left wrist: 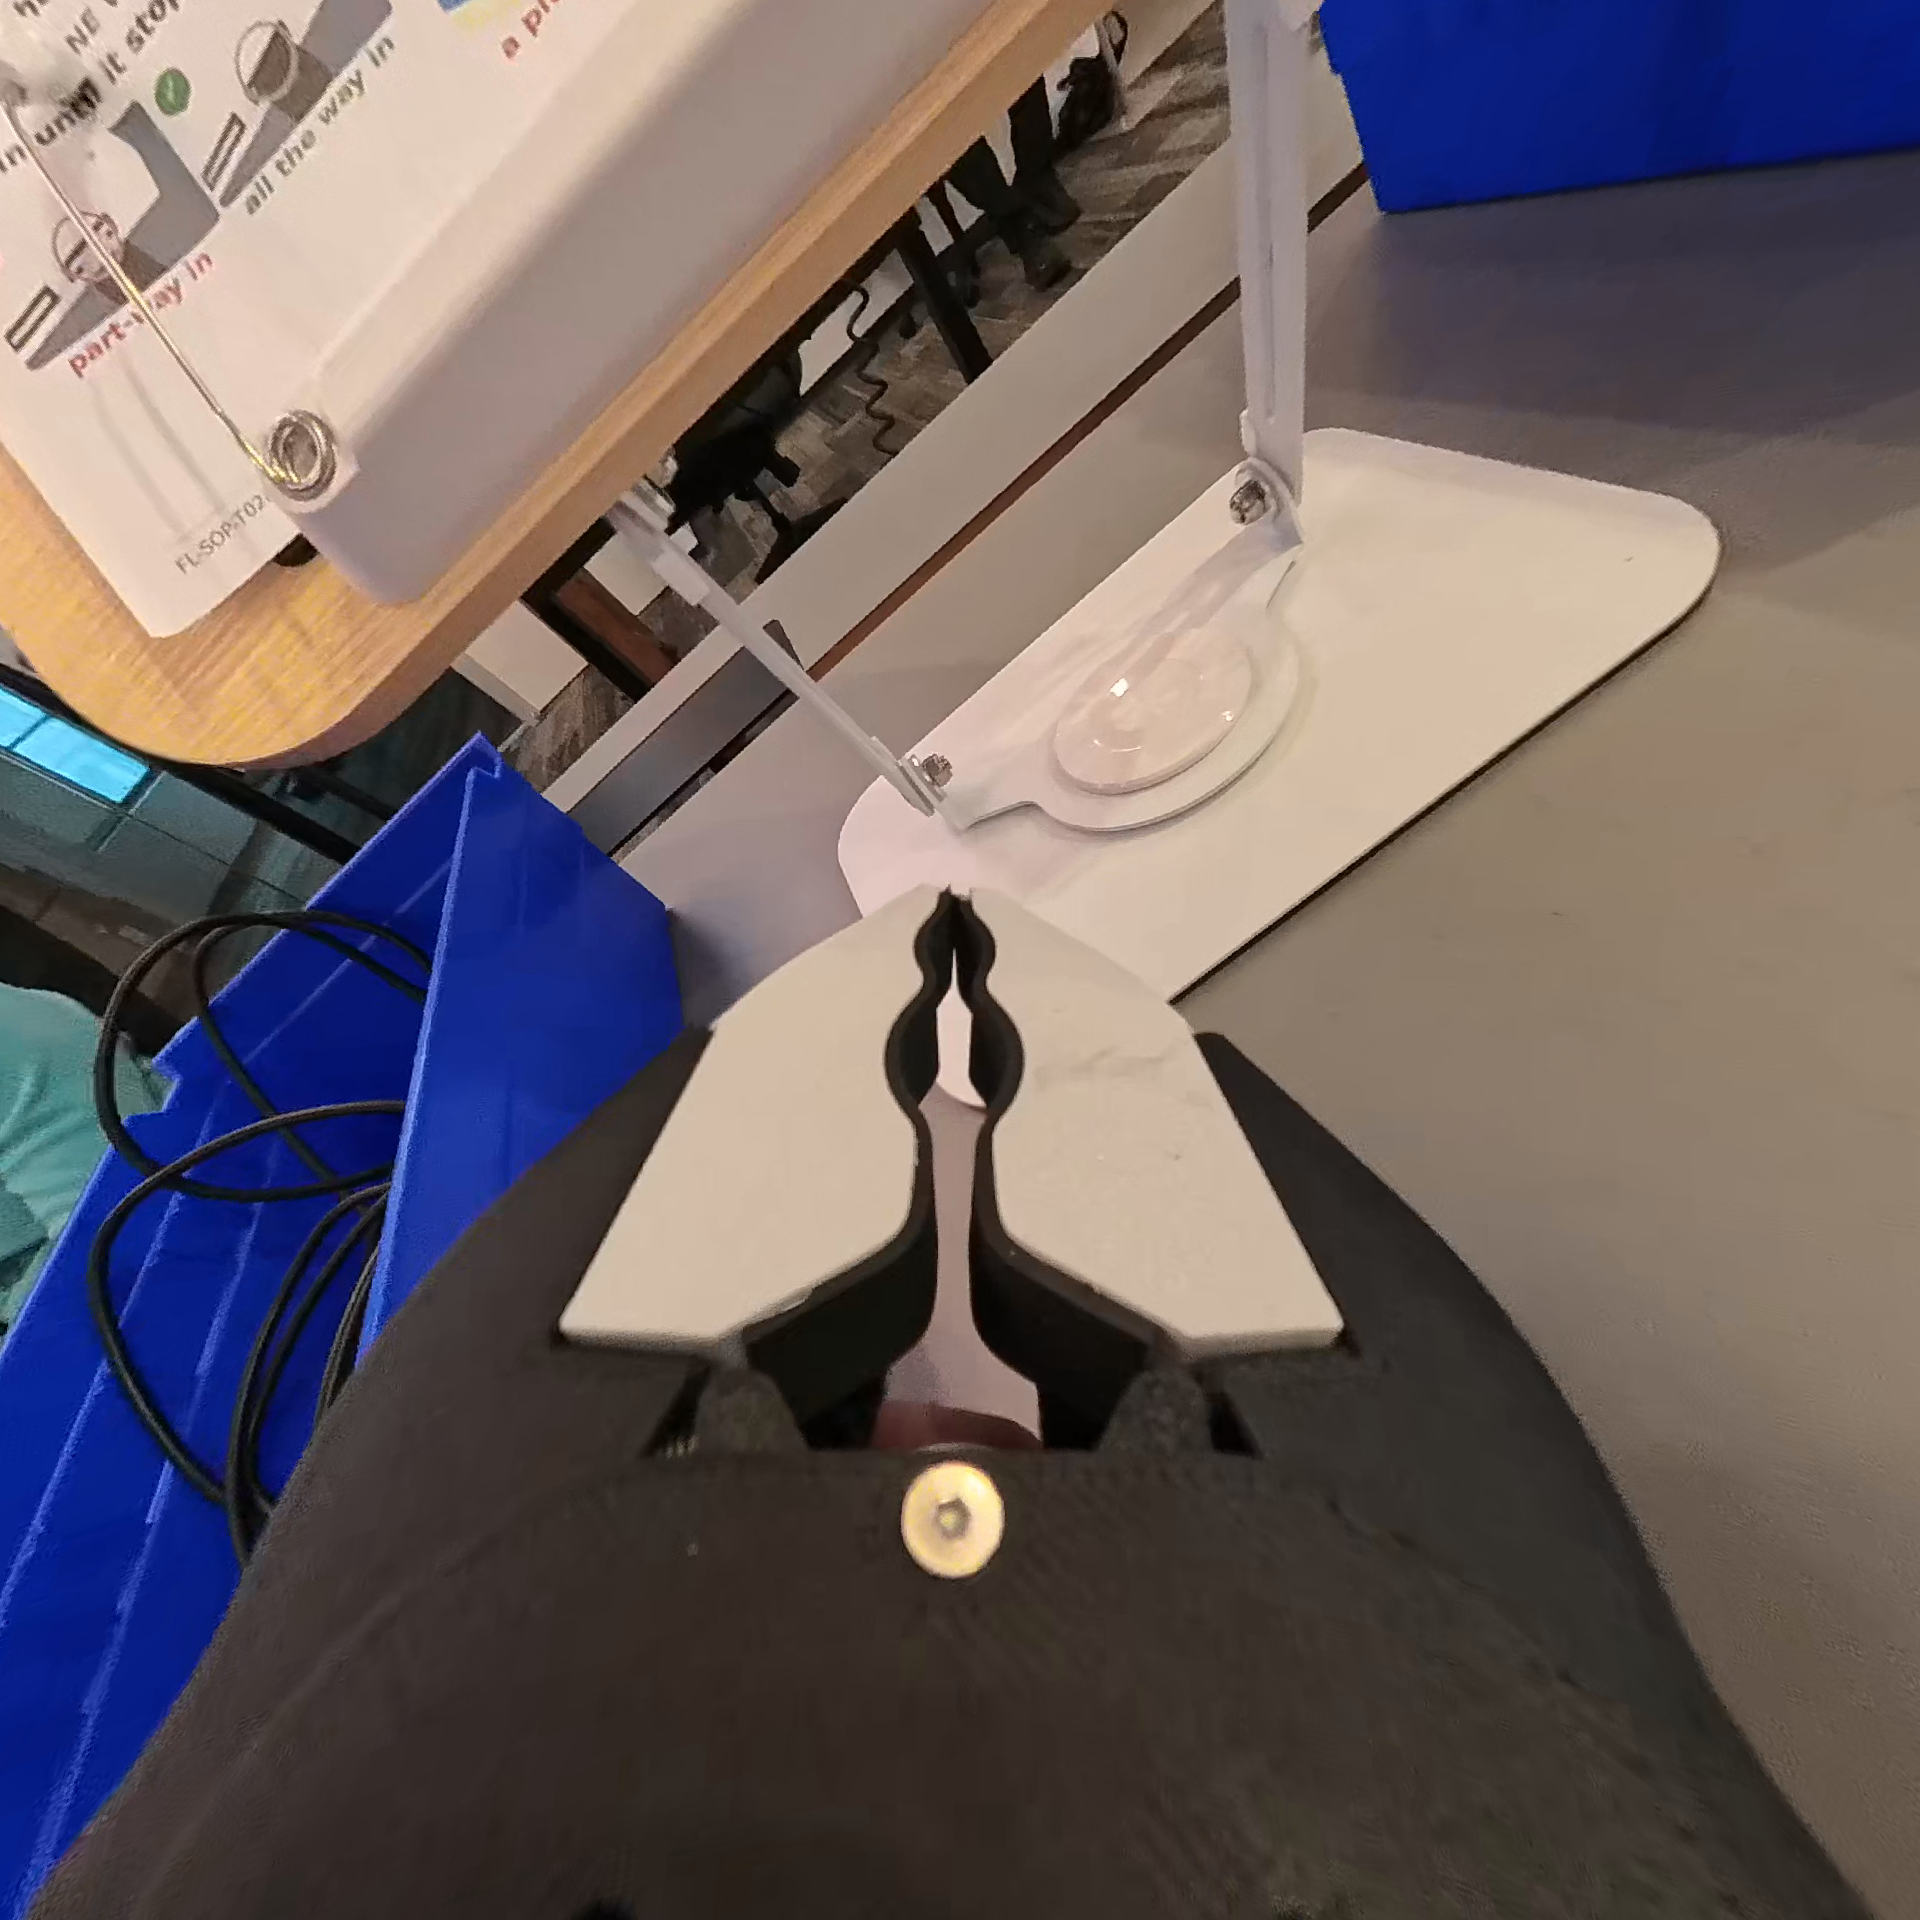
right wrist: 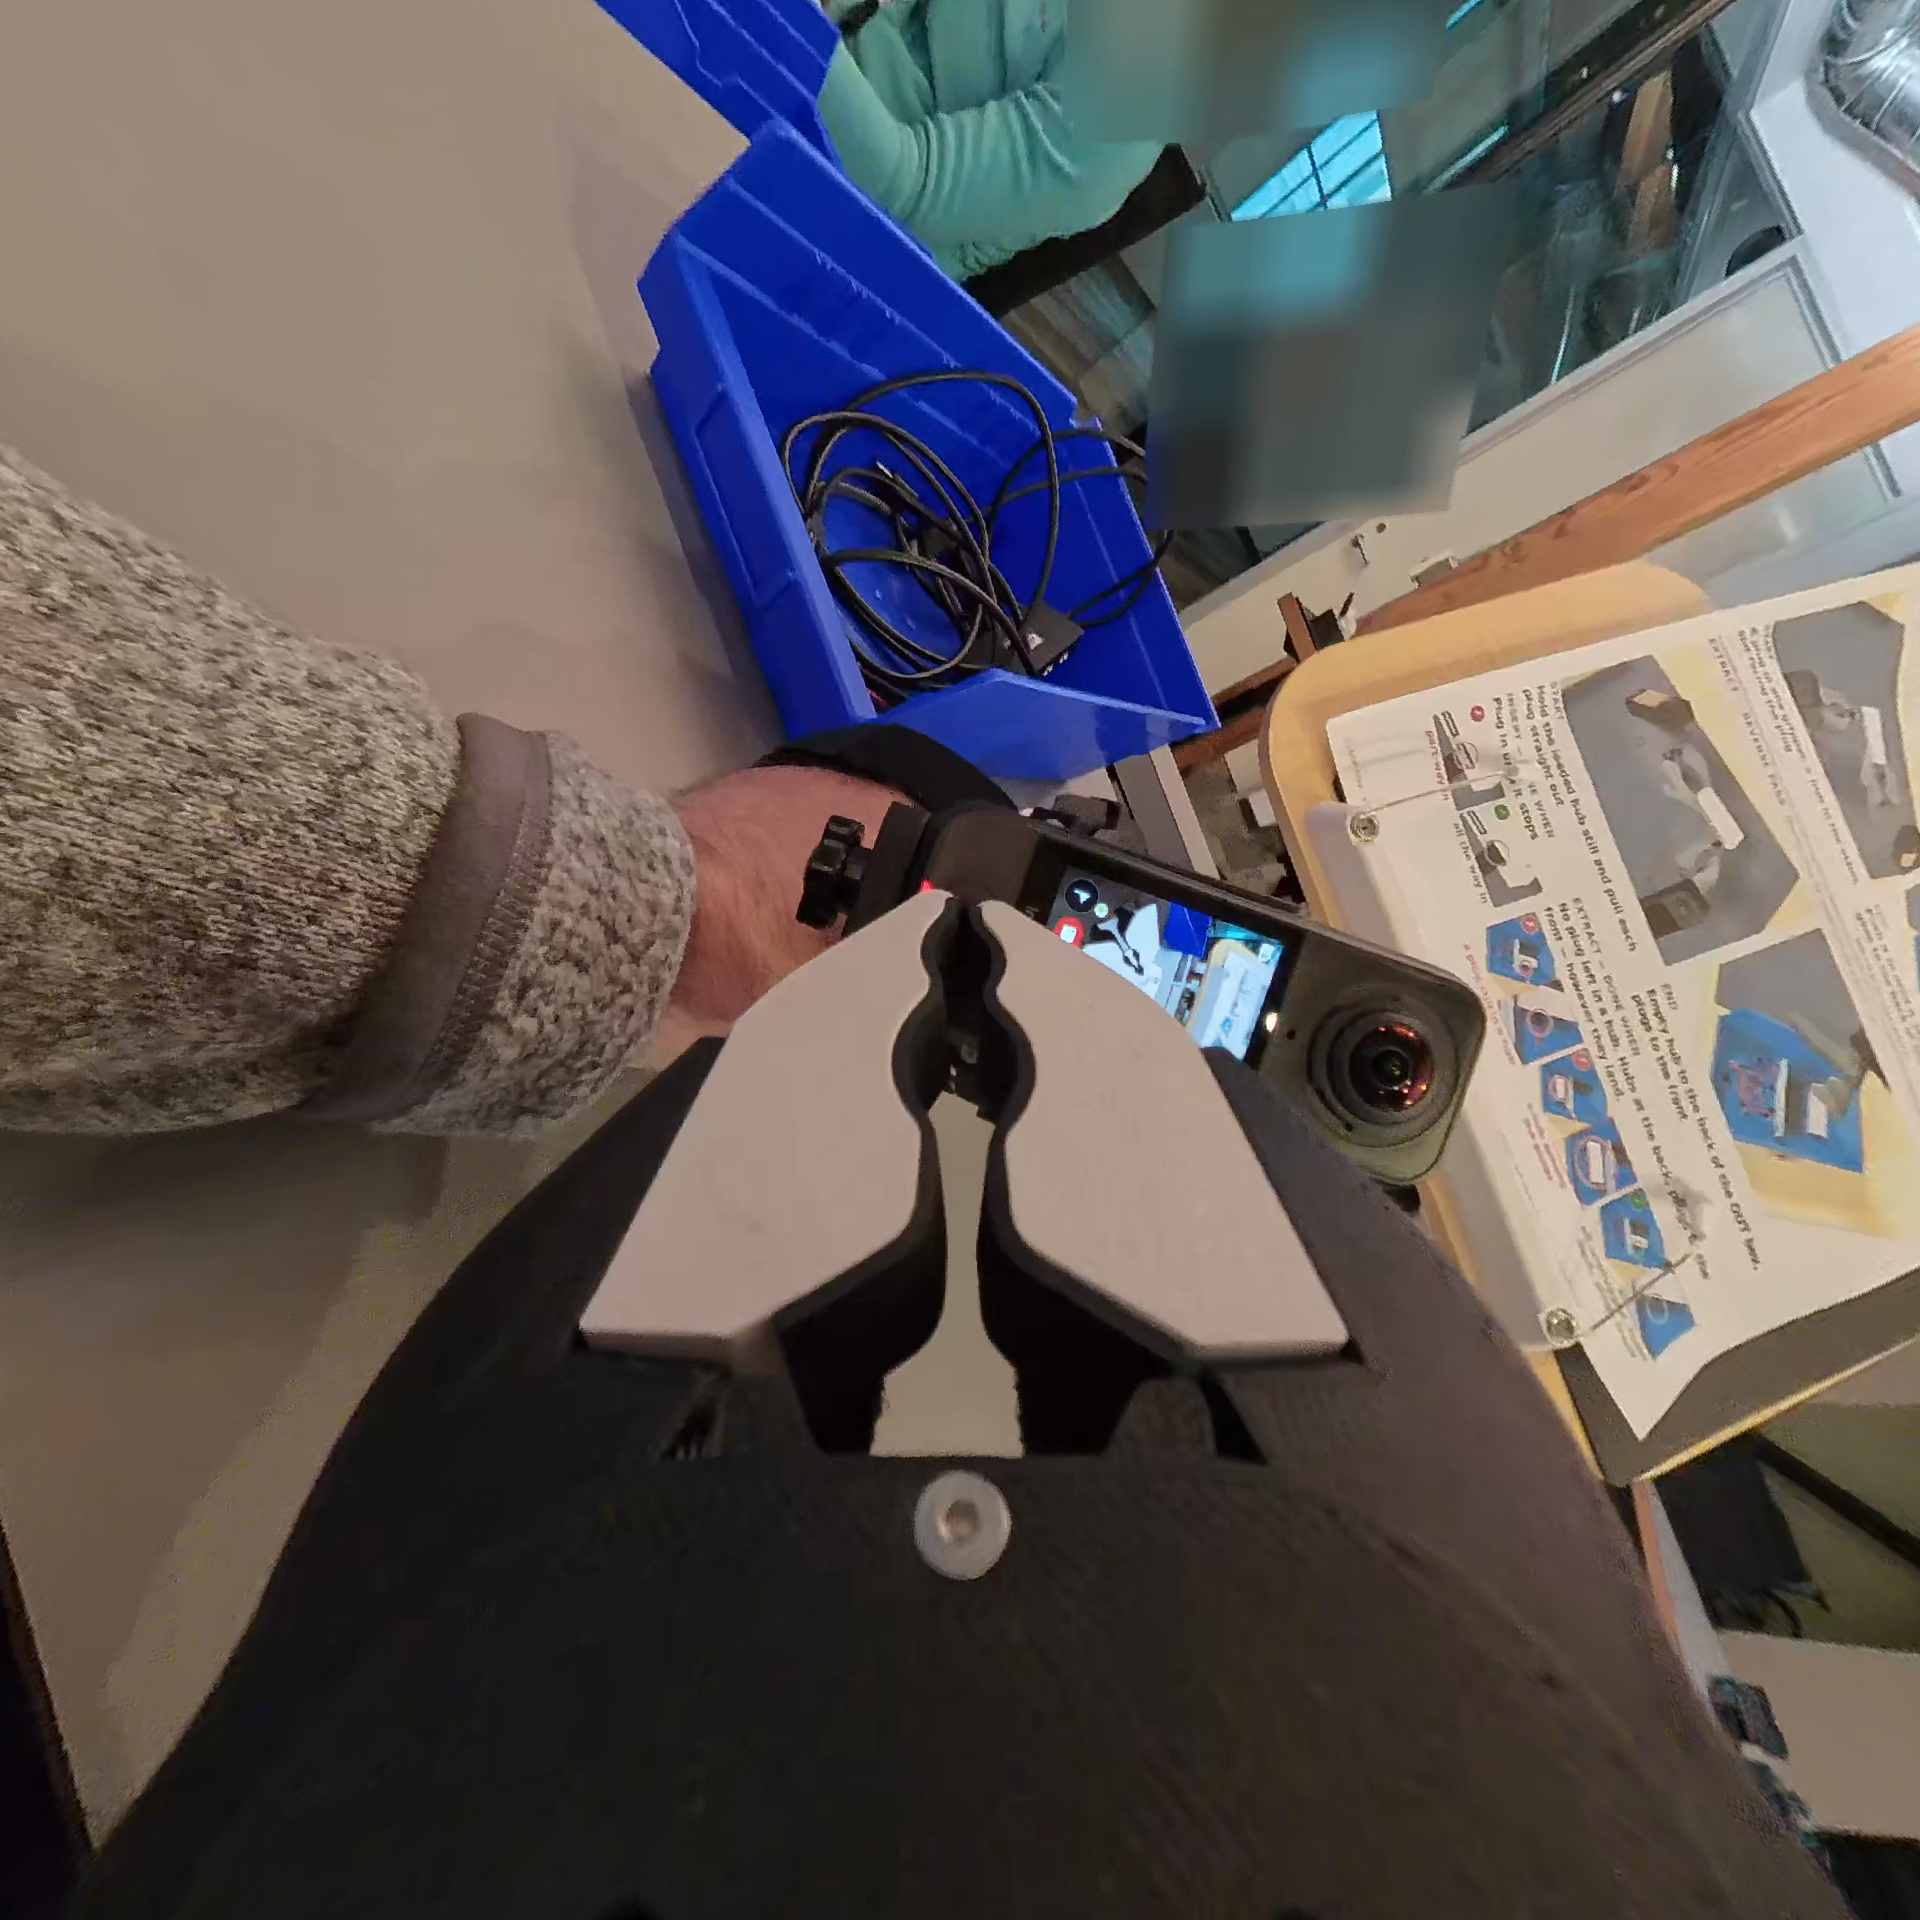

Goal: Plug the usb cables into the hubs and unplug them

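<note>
Black USB cables (right wrist: 925,540) lie tangled in a blue bin (right wrist: 758,343) on the grey table; a small black hub (right wrist: 1049,639) lies among them. In the left wrist view the same bin (left wrist: 499,935) is at the left with cable loops (left wrist: 208,1122) hanging over it. My left gripper (left wrist: 956,909) is shut and empty, held above the table in front of a white stand base (left wrist: 1455,623). My right gripper (right wrist: 961,920) is shut and empty. Just beyond it are the other gripper's camera (right wrist: 1247,997) and the hand (right wrist: 769,894) holding it.
A wooden board with a white clip and an instruction sheet (right wrist: 1662,935) stands on the white stand (left wrist: 1273,260). Another blue bin (left wrist: 1662,94) is at the far right. A person in a green top (right wrist: 966,114) stands behind the table. A grey knit sleeve (right wrist: 260,831) crosses the table.
</note>
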The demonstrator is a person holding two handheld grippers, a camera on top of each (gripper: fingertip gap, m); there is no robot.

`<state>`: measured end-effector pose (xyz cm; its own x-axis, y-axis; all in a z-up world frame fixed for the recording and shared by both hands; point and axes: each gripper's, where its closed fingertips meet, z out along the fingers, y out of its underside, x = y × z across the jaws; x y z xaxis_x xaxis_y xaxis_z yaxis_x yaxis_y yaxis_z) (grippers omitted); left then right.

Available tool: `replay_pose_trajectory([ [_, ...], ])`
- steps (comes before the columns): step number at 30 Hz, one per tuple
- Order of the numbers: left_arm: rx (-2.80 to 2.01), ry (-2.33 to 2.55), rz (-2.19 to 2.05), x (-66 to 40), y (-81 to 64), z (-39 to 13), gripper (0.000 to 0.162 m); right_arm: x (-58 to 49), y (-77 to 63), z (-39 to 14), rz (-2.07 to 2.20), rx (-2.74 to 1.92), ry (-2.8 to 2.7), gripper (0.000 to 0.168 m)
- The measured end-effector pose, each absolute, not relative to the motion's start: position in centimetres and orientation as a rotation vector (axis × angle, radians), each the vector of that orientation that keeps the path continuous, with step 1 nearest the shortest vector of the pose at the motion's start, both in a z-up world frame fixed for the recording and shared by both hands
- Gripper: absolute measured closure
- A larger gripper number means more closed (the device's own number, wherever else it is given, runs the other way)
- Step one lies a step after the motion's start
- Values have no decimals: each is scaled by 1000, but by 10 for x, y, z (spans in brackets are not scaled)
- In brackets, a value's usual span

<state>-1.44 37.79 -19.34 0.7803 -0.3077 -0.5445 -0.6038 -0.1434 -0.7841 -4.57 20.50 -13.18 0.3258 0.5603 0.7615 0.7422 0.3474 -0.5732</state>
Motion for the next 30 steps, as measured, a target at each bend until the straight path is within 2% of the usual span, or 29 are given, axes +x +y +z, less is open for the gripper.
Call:
replay_pose_trajectory([
  [7,-1784,743,369,-23,382,-203,162,-43,210,-135,-126,-1432,-1344,167],
  [10,-1709,687,356,-22,377,-180,162,-40,199,-121,-102,-1363,-1324,168],
  [15,-1742,656,291,-23,378,-183,162,-9,192,-89,-55,-1340,-1246,168],
  [24,-1718,693,358,-18,376,-184,162,-39,196,-126,-96,-1343,-1358,168],
  [30,-1713,704,390,-21,377,-184,162,-38,203,-128,-199,-1360,-1348,167],
])
